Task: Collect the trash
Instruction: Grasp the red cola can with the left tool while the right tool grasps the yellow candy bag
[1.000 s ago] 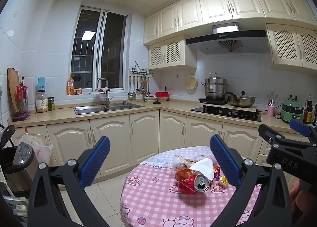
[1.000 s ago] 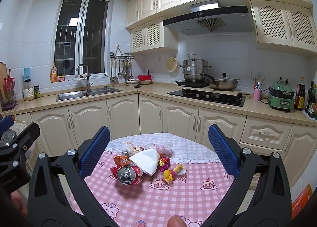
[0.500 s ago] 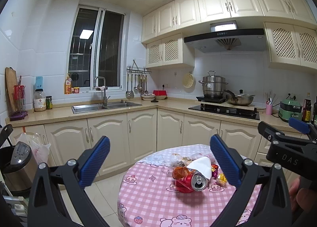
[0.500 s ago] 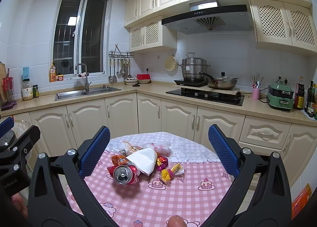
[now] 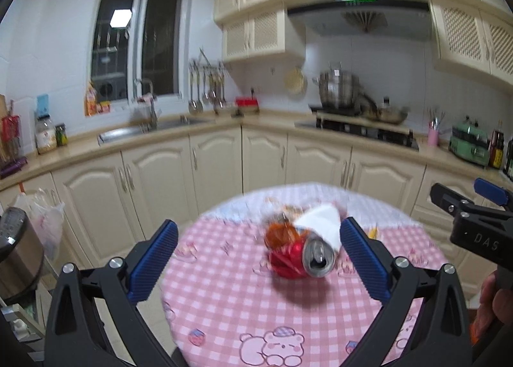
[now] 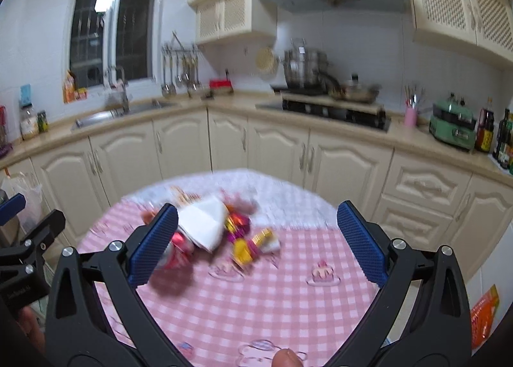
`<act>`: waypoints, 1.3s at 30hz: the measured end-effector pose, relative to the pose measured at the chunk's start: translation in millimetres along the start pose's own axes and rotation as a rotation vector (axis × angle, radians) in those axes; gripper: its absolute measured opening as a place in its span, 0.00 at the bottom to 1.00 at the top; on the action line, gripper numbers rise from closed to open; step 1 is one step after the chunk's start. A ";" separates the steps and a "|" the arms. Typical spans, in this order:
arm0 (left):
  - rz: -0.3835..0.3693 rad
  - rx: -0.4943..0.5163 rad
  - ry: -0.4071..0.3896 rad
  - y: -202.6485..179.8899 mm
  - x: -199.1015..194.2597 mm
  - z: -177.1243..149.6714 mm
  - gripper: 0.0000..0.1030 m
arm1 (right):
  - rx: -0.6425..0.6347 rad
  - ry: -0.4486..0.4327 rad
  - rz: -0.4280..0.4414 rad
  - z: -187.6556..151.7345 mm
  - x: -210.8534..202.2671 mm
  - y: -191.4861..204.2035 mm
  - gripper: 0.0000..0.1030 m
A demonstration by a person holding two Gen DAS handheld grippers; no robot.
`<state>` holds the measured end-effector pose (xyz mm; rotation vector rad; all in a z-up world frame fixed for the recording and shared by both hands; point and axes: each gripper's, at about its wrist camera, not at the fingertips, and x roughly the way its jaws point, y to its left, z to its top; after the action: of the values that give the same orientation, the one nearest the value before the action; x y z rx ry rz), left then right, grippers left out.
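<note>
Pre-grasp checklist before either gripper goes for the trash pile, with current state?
1. Left gripper open: ok, jaws wide, nothing held.
2. Right gripper open: ok, jaws wide, nothing held.
3. Crushed red can in front of the left gripper: ok, it lies on its side between the fingers' line of sight, opening toward the camera.
4. White tissue clear of the can: not ok, it lies partly over the can.
5. Yellow wrappers separable: cannot tell, blurred.
6. Trash bin within reach: cannot tell; none clearly identified.

Home kitchen, as we see it: cabinets (image 5: 179,181), sink (image 5: 150,128) at ten o'clock, hob (image 5: 356,131) and hood (image 5: 359,11) at one.
</note>
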<state>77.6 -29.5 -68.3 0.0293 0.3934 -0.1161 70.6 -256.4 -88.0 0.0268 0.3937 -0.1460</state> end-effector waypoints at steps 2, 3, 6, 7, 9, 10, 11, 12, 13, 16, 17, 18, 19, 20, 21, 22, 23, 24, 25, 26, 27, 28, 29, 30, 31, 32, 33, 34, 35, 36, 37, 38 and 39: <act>-0.014 0.003 0.048 -5.6 17.8 -5.4 0.96 | 0.014 0.051 -0.008 -10.0 16.5 -10.8 0.94; -0.022 0.003 0.067 -8.5 25.9 -7.6 0.96 | 0.021 0.074 -0.013 -14.6 24.1 -16.2 0.94; -0.034 -0.003 0.124 -18.8 51.3 -16.4 0.96 | 0.034 0.134 -0.018 -27.5 43.3 -28.6 0.94; -0.039 -0.007 0.144 -21.7 59.4 -17.7 0.96 | 0.040 0.152 -0.019 -31.0 48.9 -32.4 0.94; -0.042 -0.014 0.194 -27.7 76.9 -20.8 0.96 | 0.052 0.183 -0.020 -37.3 58.7 -38.9 0.94; -0.047 -0.023 0.222 -29.6 86.7 -24.0 0.96 | 0.058 0.200 -0.020 -39.7 63.5 -42.1 0.94; -0.053 -0.041 0.254 -30.7 95.6 -26.6 0.96 | 0.065 0.217 -0.018 -42.9 67.5 -44.8 0.94; -0.061 -0.069 0.285 -30.8 104.2 -29.3 0.96 | 0.071 0.230 -0.014 -46.7 71.9 -47.2 0.94; -0.068 -0.100 0.314 -30.5 112.8 -31.9 0.96 | 0.073 0.245 -0.009 -50.4 76.8 -49.0 0.94; -0.064 -0.162 0.358 -33.8 134.1 -35.0 0.96 | 0.069 0.282 -0.003 -58.3 91.1 -52.5 0.94; -0.051 -0.168 0.356 -35.4 139.1 -35.4 0.96 | 0.071 0.286 -0.002 -60.7 94.3 -53.4 0.94; -0.038 -0.172 0.356 -36.3 143.0 -35.4 0.96 | 0.072 0.293 -0.002 -63.2 98.1 -54.9 0.94; -0.020 -0.181 0.358 -37.5 149.0 -36.4 0.96 | 0.074 0.300 -0.002 -65.2 101.6 -56.1 0.94; -0.017 -0.189 0.363 -36.2 149.6 -36.5 0.96 | 0.076 0.307 0.000 -65.7 103.8 -56.0 0.94; -0.017 -0.203 0.373 -35.9 155.0 -38.4 0.96 | 0.077 0.312 0.002 -67.5 106.4 -55.2 0.94; -0.024 -0.213 0.377 -35.0 157.6 -39.8 0.96 | 0.076 0.320 0.005 -69.0 109.6 -54.7 0.94; -0.035 -0.223 0.376 -33.7 159.1 -41.2 0.95 | 0.073 0.327 0.007 -68.8 111.8 -53.6 0.94; -0.052 -0.233 0.373 -31.8 160.4 -43.4 0.91 | 0.068 0.332 0.011 -69.0 114.0 -52.0 0.94; -0.087 -0.246 0.374 -28.7 160.3 -45.2 0.78 | 0.064 0.334 0.013 -69.1 115.4 -50.4 0.94; -0.121 -0.259 0.380 -25.5 161.5 -47.0 0.69 | 0.058 0.336 0.016 -68.4 117.5 -48.7 0.94; -0.133 -0.259 0.385 -23.8 163.2 -48.3 0.57 | 0.053 0.339 0.018 -67.6 119.9 -46.8 0.94; -0.135 -0.249 0.390 -23.3 165.0 -49.7 0.57 | 0.052 0.341 0.022 -67.0 122.3 -45.8 0.94; -0.147 -0.240 0.389 -21.6 165.1 -51.2 0.57 | 0.054 0.347 0.029 -65.6 126.2 -44.0 0.94; -0.157 -0.230 0.391 -17.5 164.8 -54.6 0.56 | 0.055 0.350 0.034 -64.3 129.2 -42.5 0.94; -0.163 -0.230 0.394 -13.8 164.8 -57.5 0.56 | 0.058 0.355 0.042 -63.1 133.1 -40.9 0.94; -0.171 -0.234 0.396 -9.4 164.7 -59.8 0.56 | 0.062 0.365 0.054 -61.2 140.1 -38.0 0.94; -0.187 -0.243 0.395 -2.7 164.3 -63.0 0.55 | 0.067 0.373 0.062 -60.5 144.3 -35.9 0.94; -0.196 -0.246 0.392 3.7 162.9 -65.7 0.55 | 0.078 0.389 0.076 -59.1 152.5 -32.8 0.94; -0.200 -0.240 0.387 9.2 160.7 -67.6 0.55 | 0.086 0.400 0.086 -58.3 159.3 -30.0 0.94; -0.204 -0.233 0.382 13.2 158.4 -69.0 0.55 | 0.093 0.416 0.097 -57.9 167.6 -26.0 0.94; -0.204 -0.228 0.379 15.6 156.8 -70.0 0.55 | 0.092 0.439 0.103 -58.1 177.8 -20.6 0.94; -0.203 -0.220 0.374 19.9 154.4 -71.2 0.55 | 0.091 0.457 0.107 -58.6 186.2 -15.8 0.94; -0.203 -0.216 0.371 22.0 153.5 -71.0 0.55 | 0.094 0.477 0.111 -59.5 195.8 -11.5 0.94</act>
<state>193.9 -20.5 -192.6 -0.2054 0.7783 -0.2702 225.2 -291.3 -218.1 0.1785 0.8599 -0.0466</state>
